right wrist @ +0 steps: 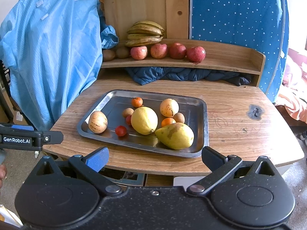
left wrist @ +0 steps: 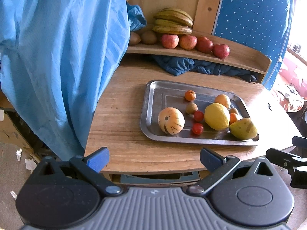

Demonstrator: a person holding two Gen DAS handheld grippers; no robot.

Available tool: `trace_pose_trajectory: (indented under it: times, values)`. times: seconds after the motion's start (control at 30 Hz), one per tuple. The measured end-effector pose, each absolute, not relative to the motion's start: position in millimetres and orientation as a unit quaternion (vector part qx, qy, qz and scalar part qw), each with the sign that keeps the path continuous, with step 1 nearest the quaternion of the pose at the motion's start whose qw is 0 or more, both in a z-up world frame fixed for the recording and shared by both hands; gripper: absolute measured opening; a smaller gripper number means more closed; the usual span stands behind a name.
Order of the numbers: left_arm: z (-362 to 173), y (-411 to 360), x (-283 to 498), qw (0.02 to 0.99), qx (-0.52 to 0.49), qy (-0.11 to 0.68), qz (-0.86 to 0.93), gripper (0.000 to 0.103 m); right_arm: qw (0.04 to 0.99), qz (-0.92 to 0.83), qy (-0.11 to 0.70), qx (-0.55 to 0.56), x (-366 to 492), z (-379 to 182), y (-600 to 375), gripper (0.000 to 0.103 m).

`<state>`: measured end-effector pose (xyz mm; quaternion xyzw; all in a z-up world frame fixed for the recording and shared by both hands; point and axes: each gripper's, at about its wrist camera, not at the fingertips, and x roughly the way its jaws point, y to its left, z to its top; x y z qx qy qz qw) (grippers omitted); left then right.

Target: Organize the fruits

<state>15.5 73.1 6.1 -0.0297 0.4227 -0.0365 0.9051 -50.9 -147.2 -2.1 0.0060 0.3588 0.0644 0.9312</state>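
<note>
Left tool [left wrist: 154, 160] and right tool [right wrist: 154, 159]: fingers spread apart, holding nothing, at the near edge of the desk [right wrist: 239, 122]. Just ahead: steel tray [right wrist: 205, 126] carrying a mango [right wrist: 175, 136] nearest the right tool, a large lemon [right wrist: 144, 120], a striped melon [right wrist: 97, 122], two tomatoes and small oranges. Farthest: shelf [right wrist: 226, 57] bearing four apples [right wrist: 195, 53], with bananas [right wrist: 144, 32] behind them.

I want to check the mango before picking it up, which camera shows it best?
The right wrist view: the mango lies whole and large at the tray's near right corner, skin marks visible. The left wrist view shows it too, but smaller, near the frame's right side and more distorted.
</note>
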Motion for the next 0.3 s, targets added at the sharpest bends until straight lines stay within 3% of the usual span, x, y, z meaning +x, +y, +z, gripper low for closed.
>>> trace_pose_trajectory:
  times: [0.3]
  values:
    - [6.5,72.8,15.4,0.906,-0.035,0.42,-0.033,0.102,0.931,0.064,0.36,0.006,-50.1,-2.0,-146.3,0.102]
